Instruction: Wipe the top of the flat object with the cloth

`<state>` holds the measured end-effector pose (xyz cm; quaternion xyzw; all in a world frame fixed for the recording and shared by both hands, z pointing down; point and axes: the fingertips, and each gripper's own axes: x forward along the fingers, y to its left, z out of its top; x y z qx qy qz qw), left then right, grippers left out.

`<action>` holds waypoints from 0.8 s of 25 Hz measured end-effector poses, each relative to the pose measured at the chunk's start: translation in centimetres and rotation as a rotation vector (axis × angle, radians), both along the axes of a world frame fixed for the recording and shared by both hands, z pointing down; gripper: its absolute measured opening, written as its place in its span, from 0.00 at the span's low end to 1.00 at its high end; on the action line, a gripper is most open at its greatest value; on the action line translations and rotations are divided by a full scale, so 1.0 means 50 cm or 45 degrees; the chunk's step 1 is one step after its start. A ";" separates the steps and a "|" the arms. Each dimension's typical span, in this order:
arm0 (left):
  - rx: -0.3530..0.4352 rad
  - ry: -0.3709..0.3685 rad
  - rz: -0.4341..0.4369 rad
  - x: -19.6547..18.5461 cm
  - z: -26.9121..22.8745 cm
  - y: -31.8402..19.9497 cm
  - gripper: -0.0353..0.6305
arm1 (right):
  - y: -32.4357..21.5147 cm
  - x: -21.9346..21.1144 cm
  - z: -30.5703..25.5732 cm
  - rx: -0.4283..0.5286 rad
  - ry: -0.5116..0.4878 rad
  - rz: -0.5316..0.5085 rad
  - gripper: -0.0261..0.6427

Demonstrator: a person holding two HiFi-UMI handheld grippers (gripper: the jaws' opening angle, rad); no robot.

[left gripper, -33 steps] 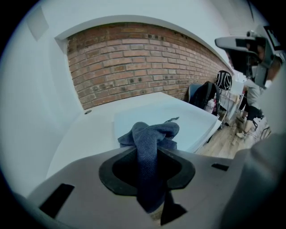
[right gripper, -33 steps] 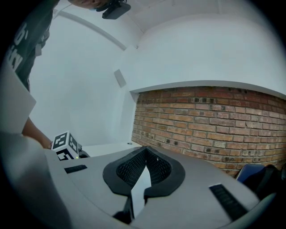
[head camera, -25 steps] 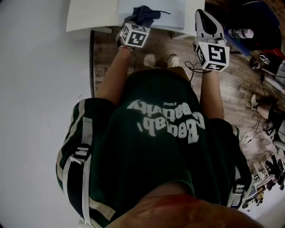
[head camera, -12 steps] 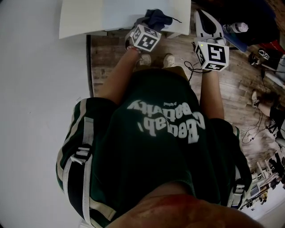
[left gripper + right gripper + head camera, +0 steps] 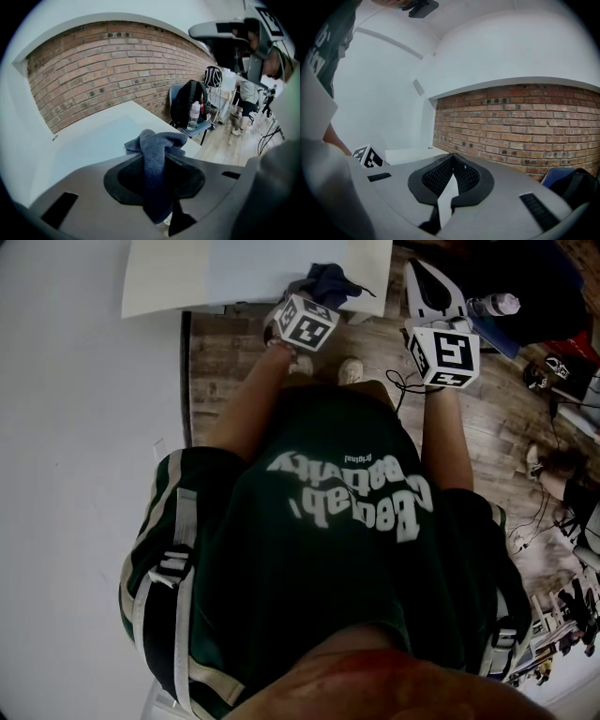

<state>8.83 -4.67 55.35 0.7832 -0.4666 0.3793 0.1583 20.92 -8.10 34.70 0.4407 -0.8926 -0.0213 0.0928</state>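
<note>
Holding the cloth (image 5: 330, 281) at the near edge of the flat sheet (image 5: 272, 266)

Standing at a white table (image 5: 164, 282), looking steeply down over a green shirt (image 5: 347, 549) with white lettering.

Clamping the dark blue cloth with the left gripper (image 5: 158, 157): jaws closed tight on a fold of it, one end hanging down between the black pads (image 5: 124, 180), the rest bunched up past the tips. Holding that bunch over the near right part of the pale blue sheet, just inside the table's front edge. From the head view, overlapping the sheet's near border, right beside the marker cube (image 5: 307, 322). No telling from either view whether pressed onto the surface or just above it.

Carrying the right gripper (image 5: 452, 161) off the table, to the right of its corner and above the wooden floor (image 5: 234, 352), well apart from the cloth. Jaws there pressed together at the tips on nothing, only a pale sliver showing through the gap lower down. Pointing toward a brick wall (image 5: 525, 126).

Beyond the table's right corner, in the left gripper view: a black backpack (image 5: 185, 105) on a blue chair (image 5: 199, 130), with a clear bottle (image 5: 194, 115) upright on the seat just in front of it. Down on the floor, between the two arms, a pair of light shoes (image 5: 349, 369)
</note>
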 end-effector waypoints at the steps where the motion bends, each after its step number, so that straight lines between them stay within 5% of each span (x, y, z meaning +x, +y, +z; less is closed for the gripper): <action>1: 0.001 0.000 -0.017 -0.001 0.000 -0.002 0.22 | -0.002 0.000 0.002 -0.001 -0.003 -0.014 0.03; 9: 0.017 -0.001 -0.067 -0.013 -0.012 -0.038 0.22 | -0.015 -0.026 0.018 -0.025 -0.009 -0.091 0.03; 20: 0.017 0.012 0.068 -0.037 -0.015 -0.179 0.22 | -0.093 -0.092 0.027 -0.054 0.004 -0.020 0.03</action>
